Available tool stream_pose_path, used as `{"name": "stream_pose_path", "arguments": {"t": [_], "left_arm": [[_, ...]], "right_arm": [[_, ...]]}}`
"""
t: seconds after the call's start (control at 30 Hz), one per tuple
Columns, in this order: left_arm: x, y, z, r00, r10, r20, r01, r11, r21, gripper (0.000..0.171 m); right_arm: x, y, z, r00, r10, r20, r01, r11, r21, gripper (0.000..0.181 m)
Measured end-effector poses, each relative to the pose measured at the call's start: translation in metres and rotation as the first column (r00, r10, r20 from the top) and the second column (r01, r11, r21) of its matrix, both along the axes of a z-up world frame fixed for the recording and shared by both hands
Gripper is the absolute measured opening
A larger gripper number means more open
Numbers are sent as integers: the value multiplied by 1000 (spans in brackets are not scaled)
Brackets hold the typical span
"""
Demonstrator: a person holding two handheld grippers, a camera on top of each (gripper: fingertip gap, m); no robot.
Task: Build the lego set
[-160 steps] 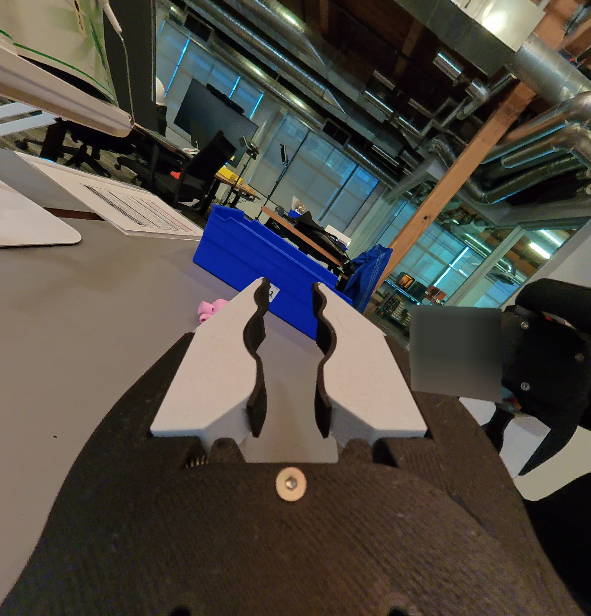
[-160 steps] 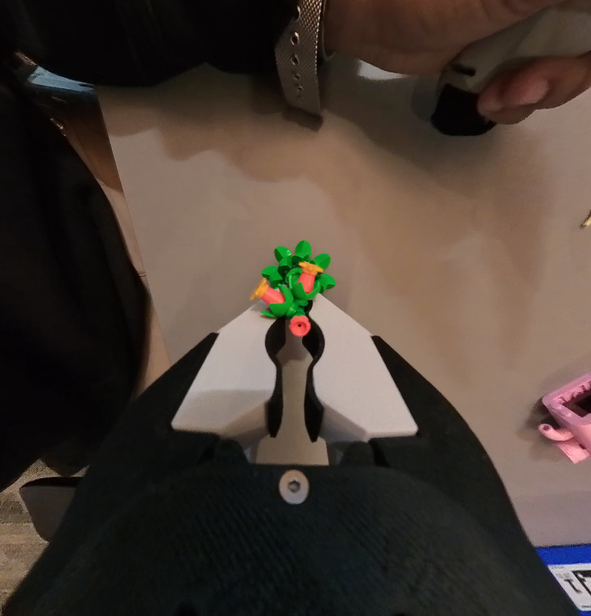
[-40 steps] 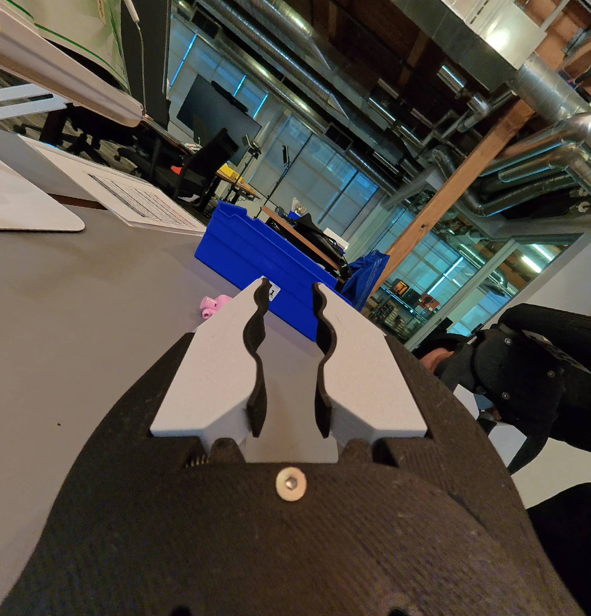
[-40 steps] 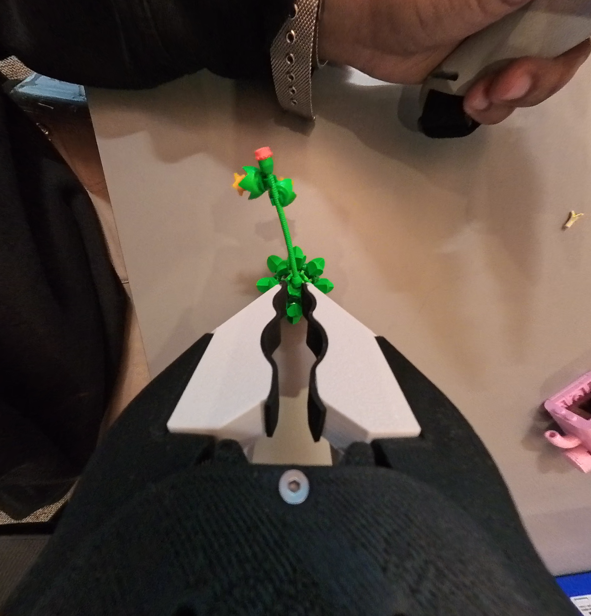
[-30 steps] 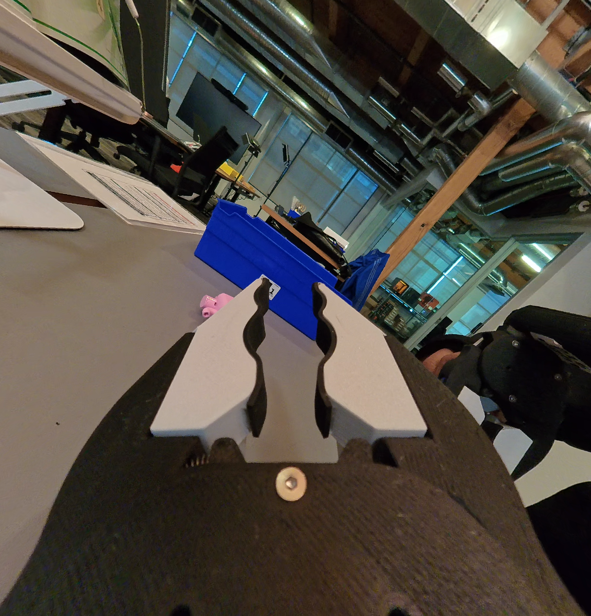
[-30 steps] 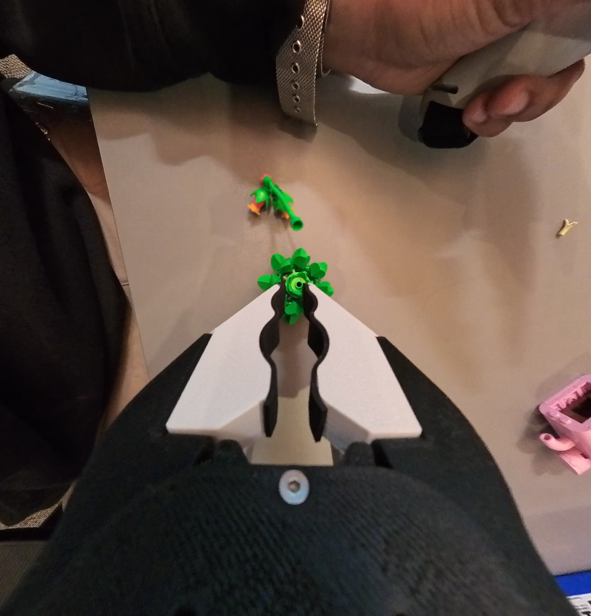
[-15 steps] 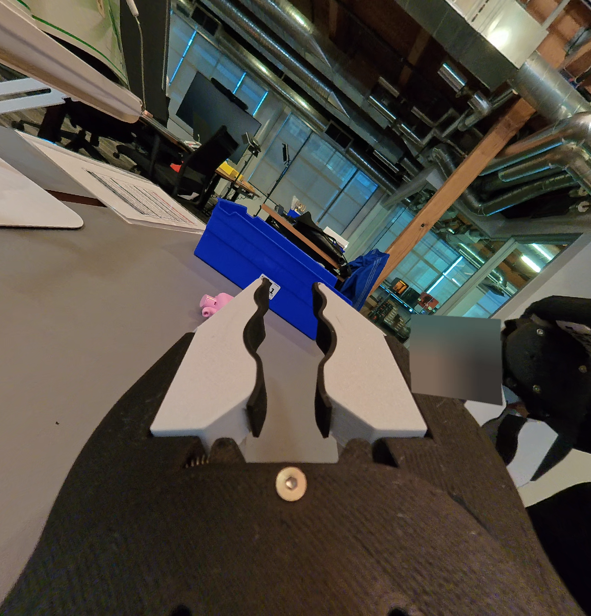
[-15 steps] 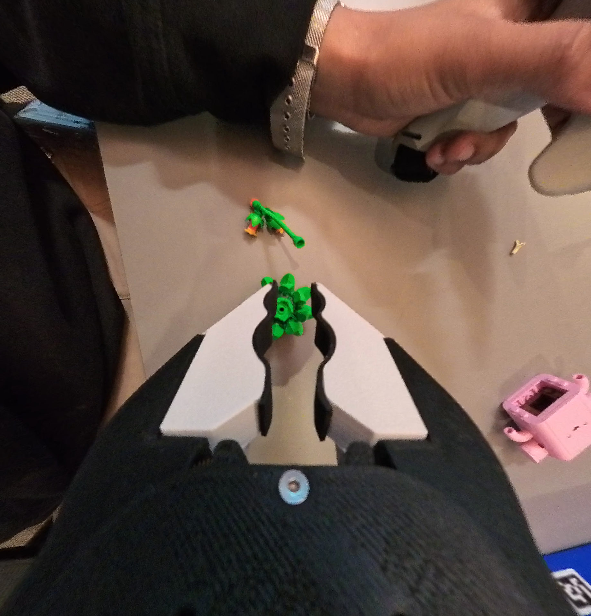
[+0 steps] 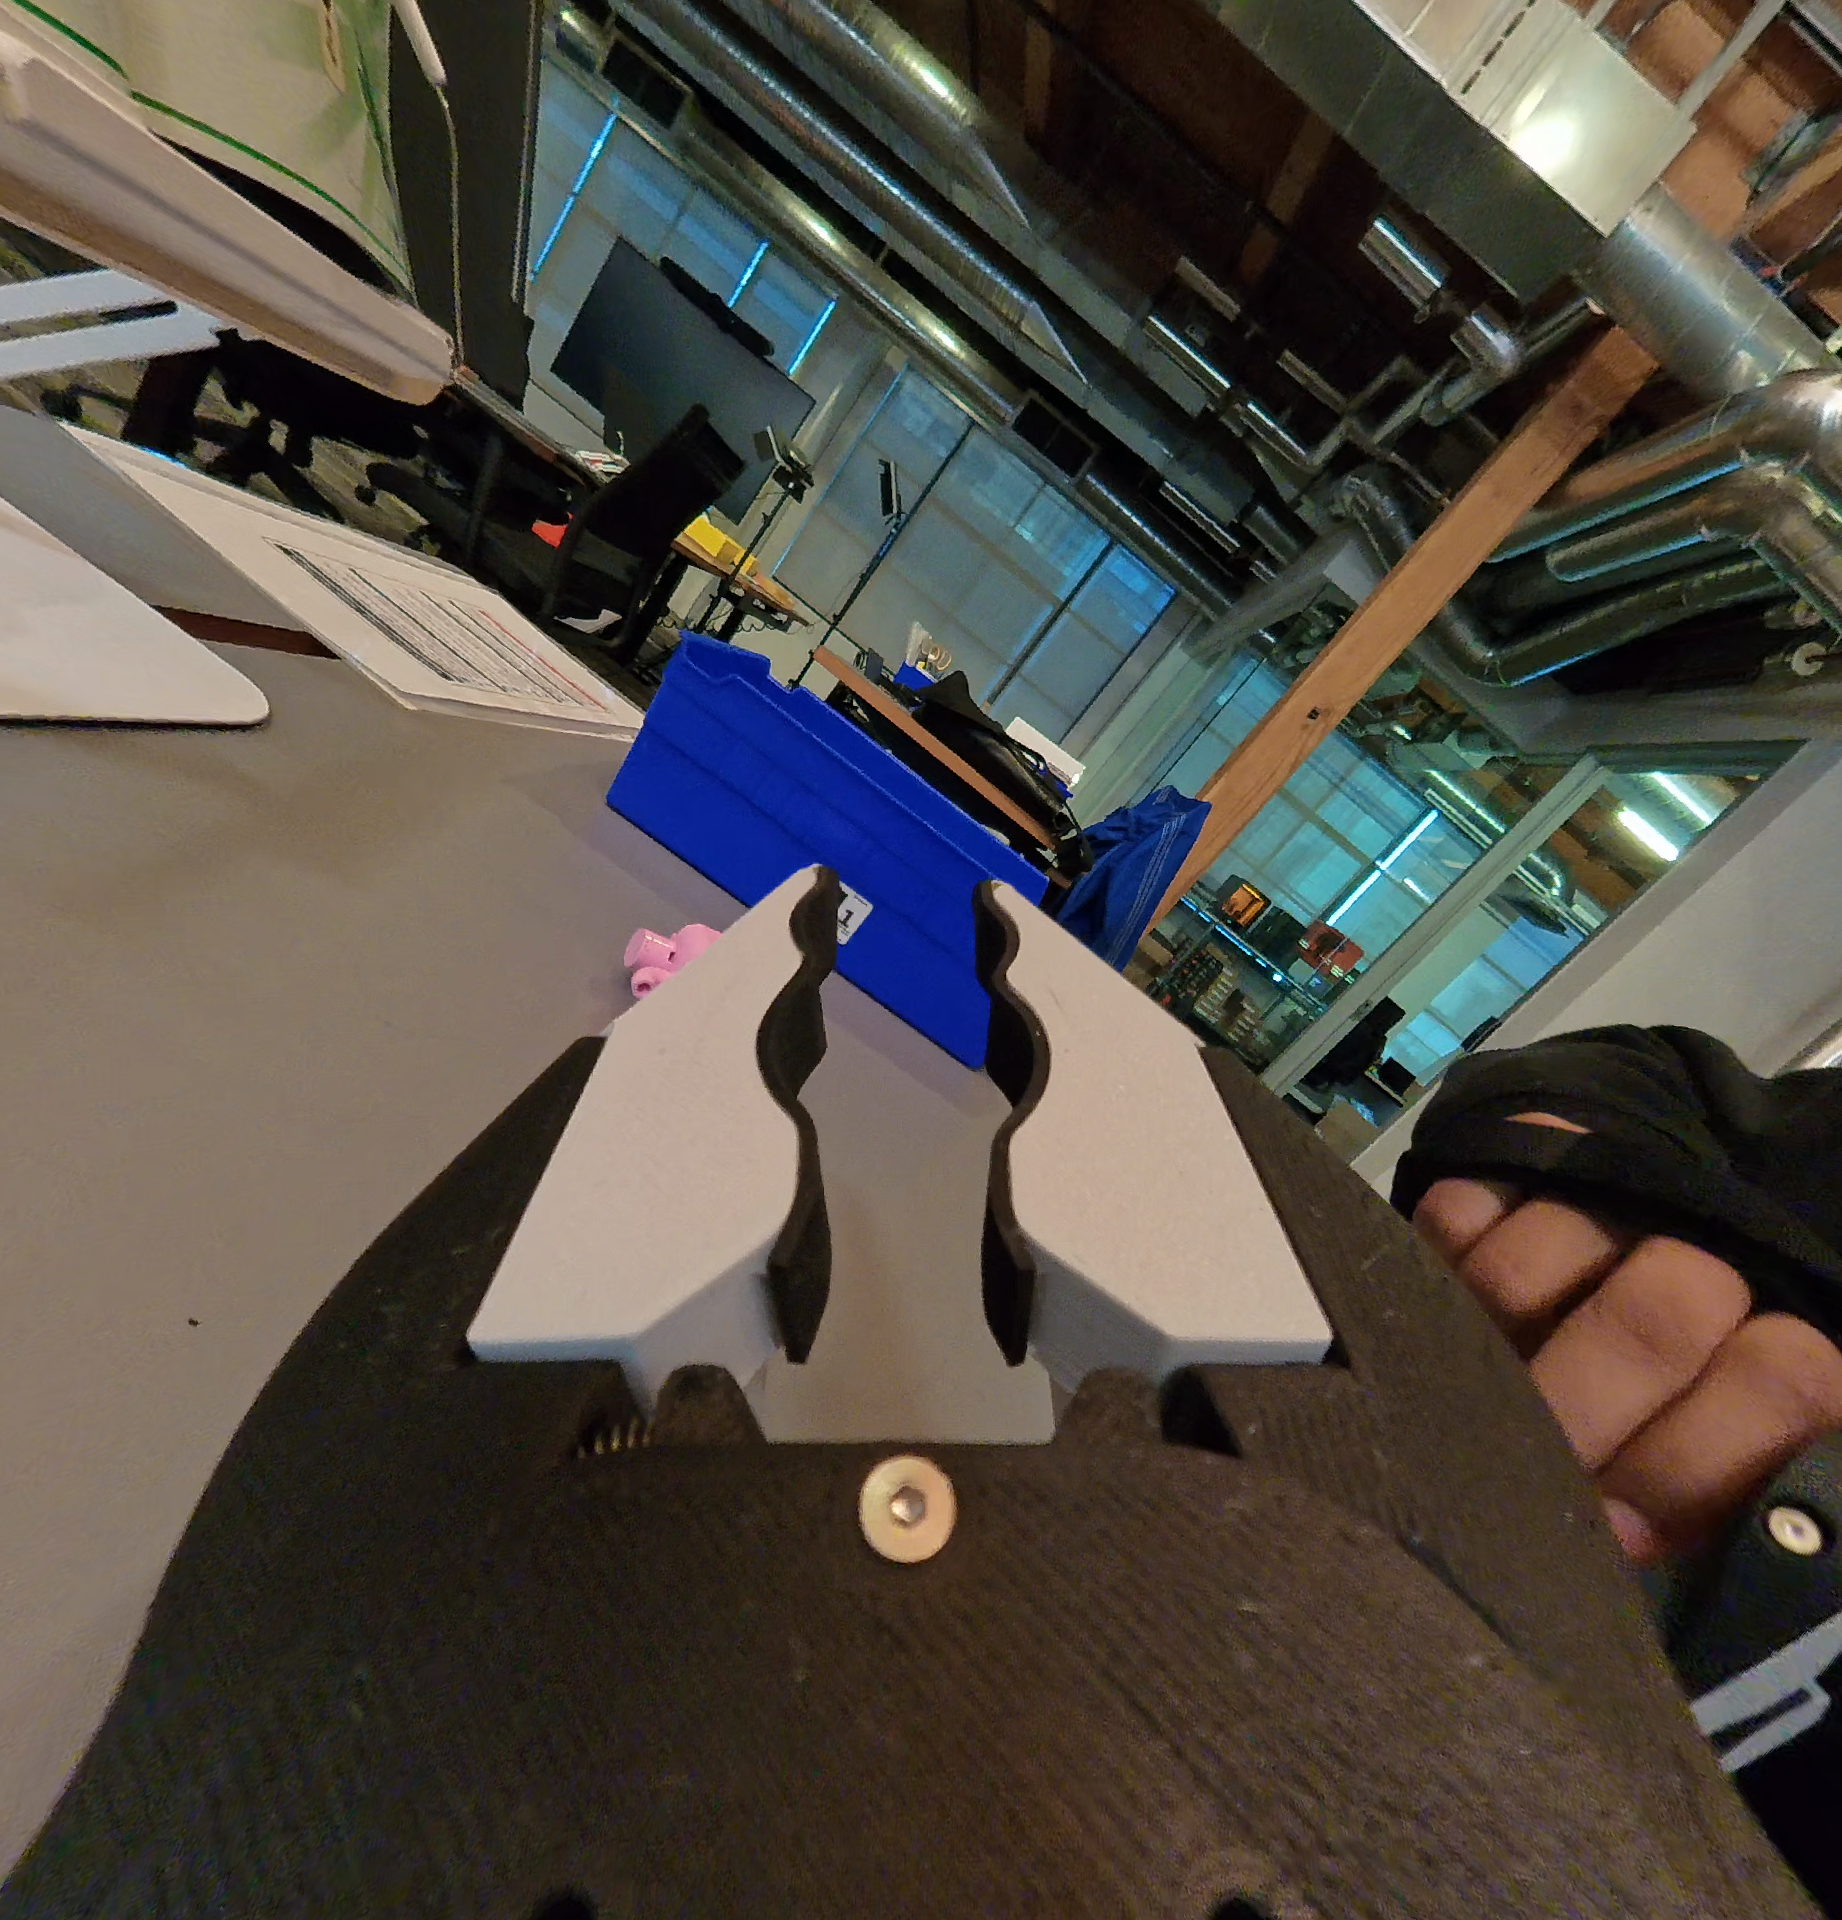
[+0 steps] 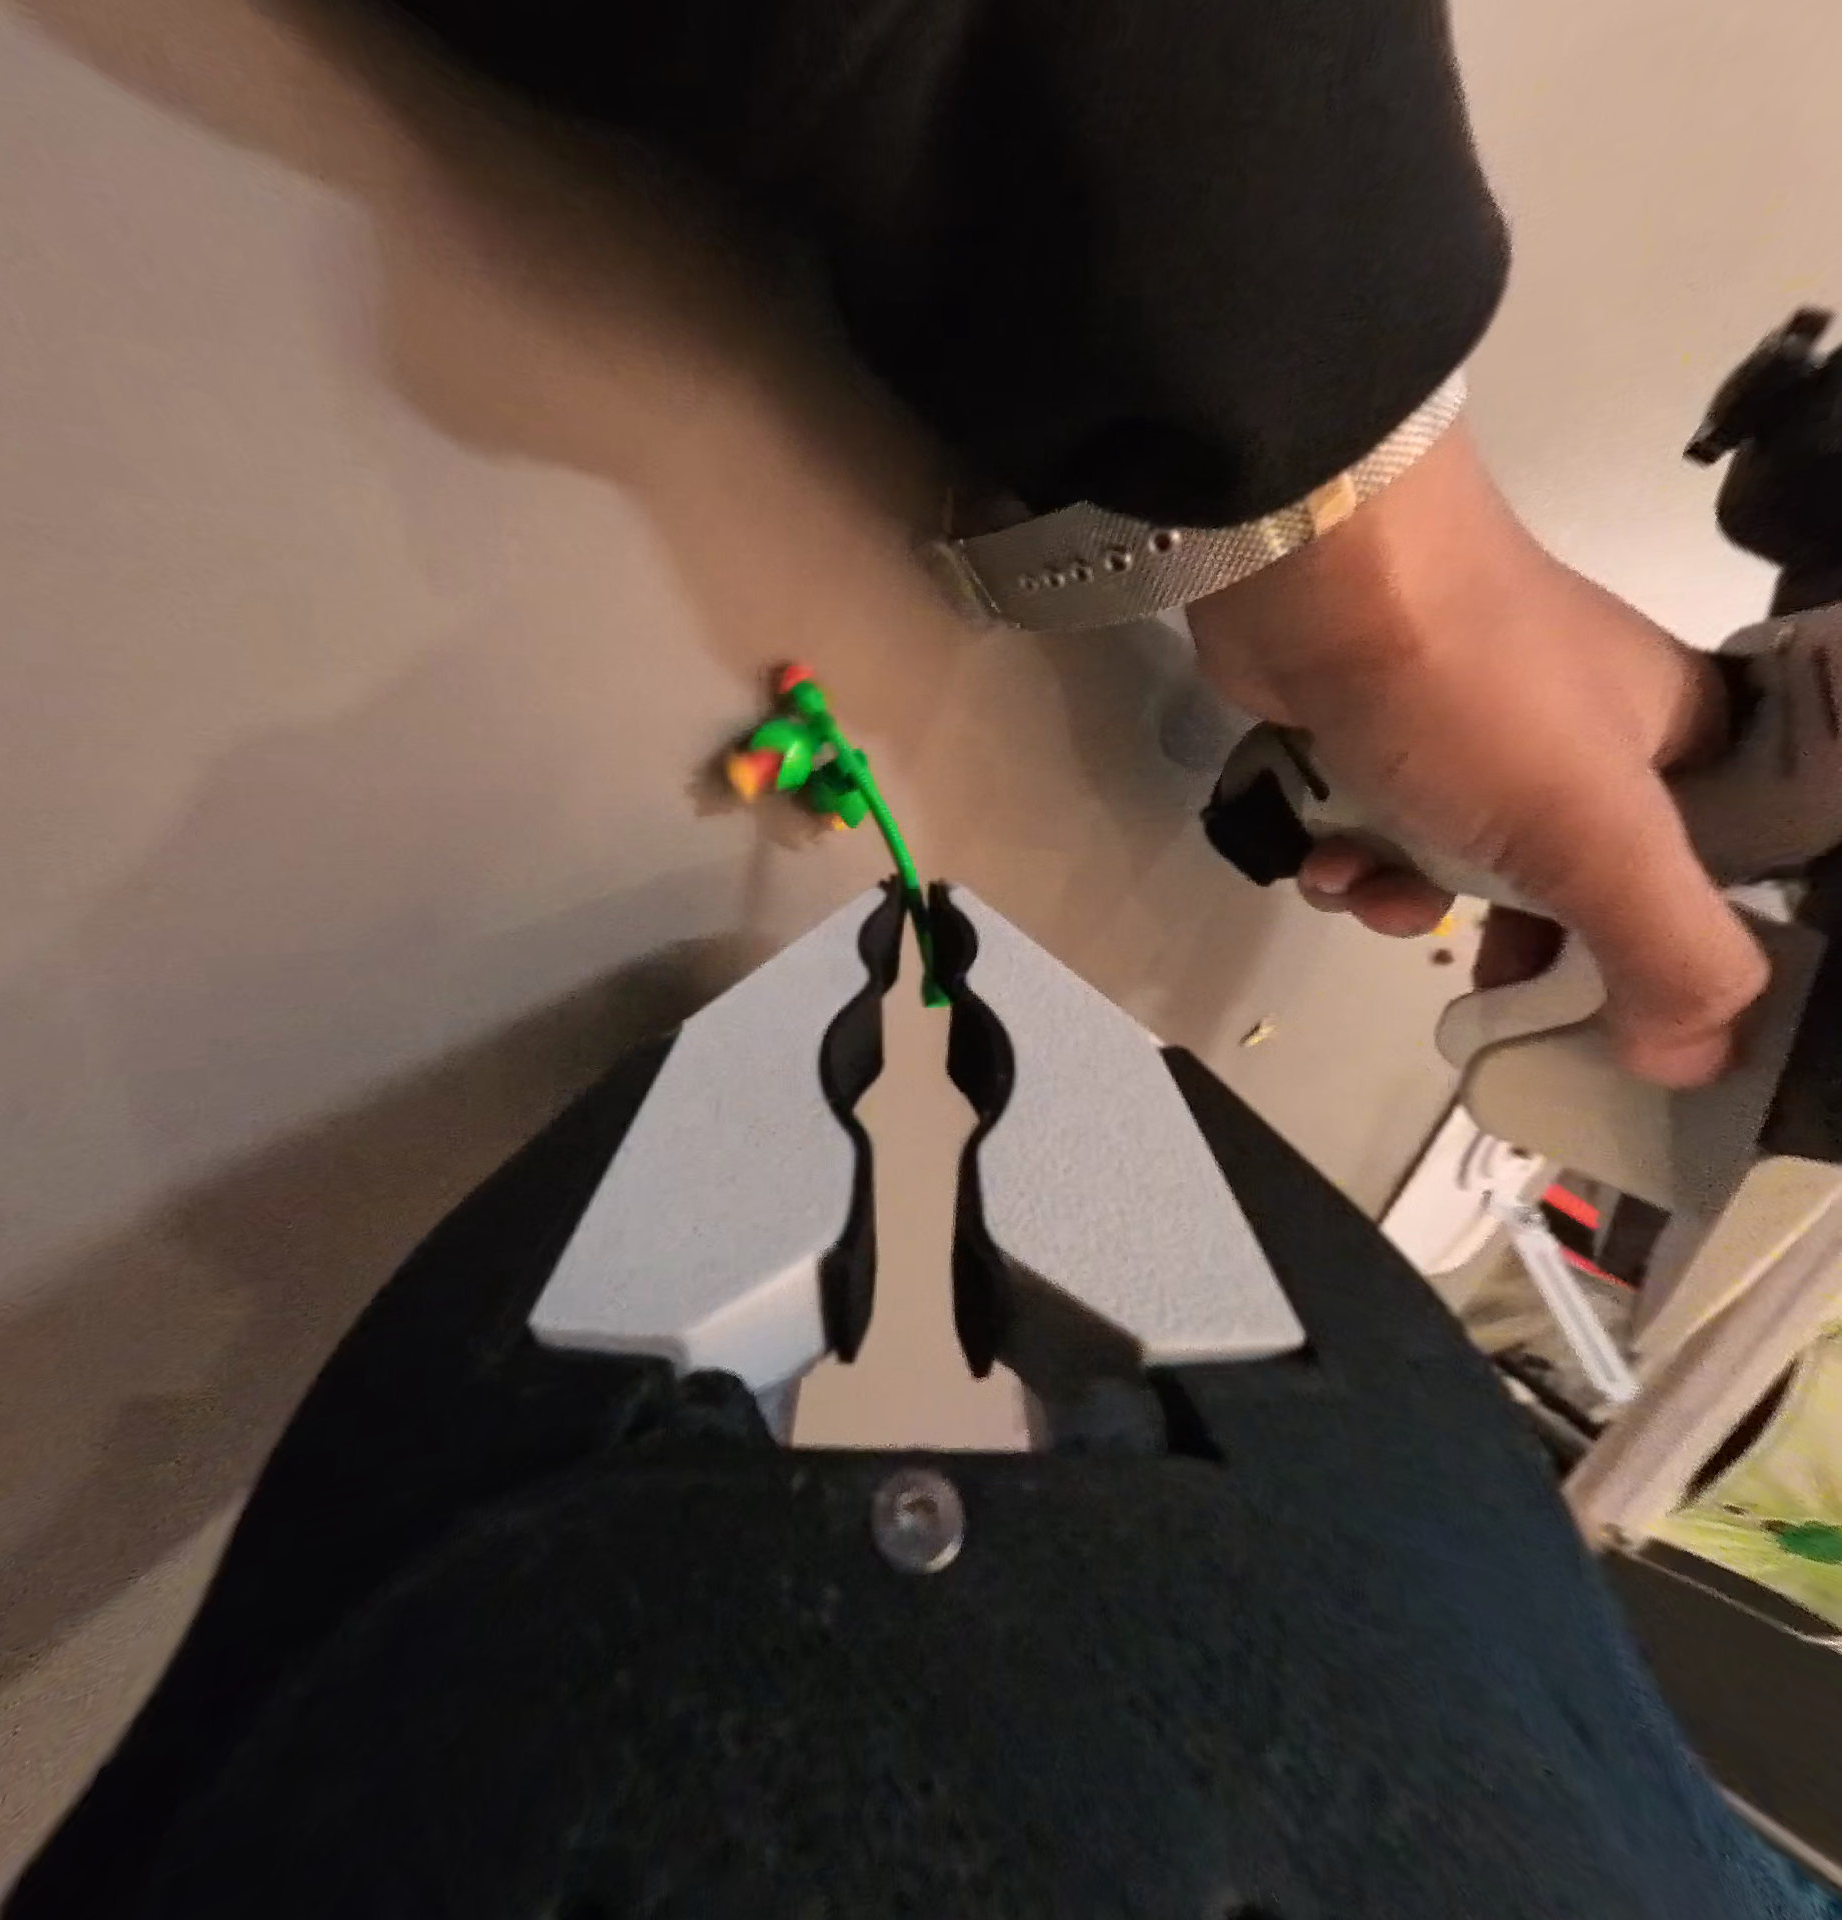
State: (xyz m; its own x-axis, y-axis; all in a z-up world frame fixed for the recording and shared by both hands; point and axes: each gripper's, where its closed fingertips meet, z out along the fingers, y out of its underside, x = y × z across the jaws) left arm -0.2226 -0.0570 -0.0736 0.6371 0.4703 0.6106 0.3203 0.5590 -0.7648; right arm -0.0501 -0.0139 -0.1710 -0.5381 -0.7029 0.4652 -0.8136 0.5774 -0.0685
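Since a moment ago the right gripper point(image 10: 915, 891) has pinched the green flower stem point(image 10: 889, 826) above the grey table point(image 10: 221, 520); left gripper point(image 9: 901, 894) gapes empty.

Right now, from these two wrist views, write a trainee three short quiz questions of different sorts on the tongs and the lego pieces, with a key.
1. True or false: the left tongs hold a lego piece.
2. What do the right tongs grip? A) the green flower stem B) a pink brick C) nothing
3. Fill in: in the left wrist view, the pink lego piece lies on the grey table in front of the ____ bin.

Key: 1 false; 2 A; 3 blue.
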Motion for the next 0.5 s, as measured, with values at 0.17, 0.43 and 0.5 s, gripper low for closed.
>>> {"name": "stream_pose_path", "arguments": {"t": [0.17, 0.43, 0.5], "left_arm": [[1, -9, 5, 1000, 25, -13, -25, 1000, 9, 24], [4, -32, 17, 997, 64, -30, -60, 991, 115, 23], [5, -29, 18, 999, 39, -28, -34, 987, 159, 23]], "right_arm": [[-8, -12, 15, 990, -80, 115, 90, 992, -85, 1], [-54, -12, 95, 438, -173, 882, 619, 769, -157, 1], [-72, -7, 117, 249, -59, 967, 704, 697, -139, 1]]}}
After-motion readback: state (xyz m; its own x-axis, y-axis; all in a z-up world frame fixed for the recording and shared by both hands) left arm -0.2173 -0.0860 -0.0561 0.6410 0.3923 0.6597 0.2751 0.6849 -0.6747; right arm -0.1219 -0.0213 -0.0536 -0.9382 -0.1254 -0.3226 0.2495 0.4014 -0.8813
